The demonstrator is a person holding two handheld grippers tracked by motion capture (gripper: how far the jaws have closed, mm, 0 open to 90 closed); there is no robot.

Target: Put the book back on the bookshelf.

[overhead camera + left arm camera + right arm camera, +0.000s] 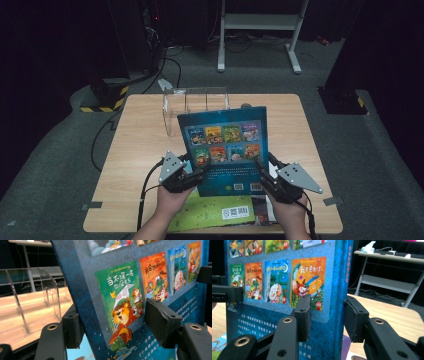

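Note:
A blue picture book with small cover pictures on its back stands upright above the wooden table, lifted between both grippers. My left gripper is shut on the book's lower left edge. In the left gripper view the book runs slantwise between the two black pads, one in front and one behind. My right gripper is shut on the lower right side. In the right gripper view its pads clamp the book at the spine.
A clear acrylic rack with dividers stands on the table just behind the book. A green book and another printed item lie flat at the table's near edge, under the grippers. A white metal frame stands on the floor beyond.

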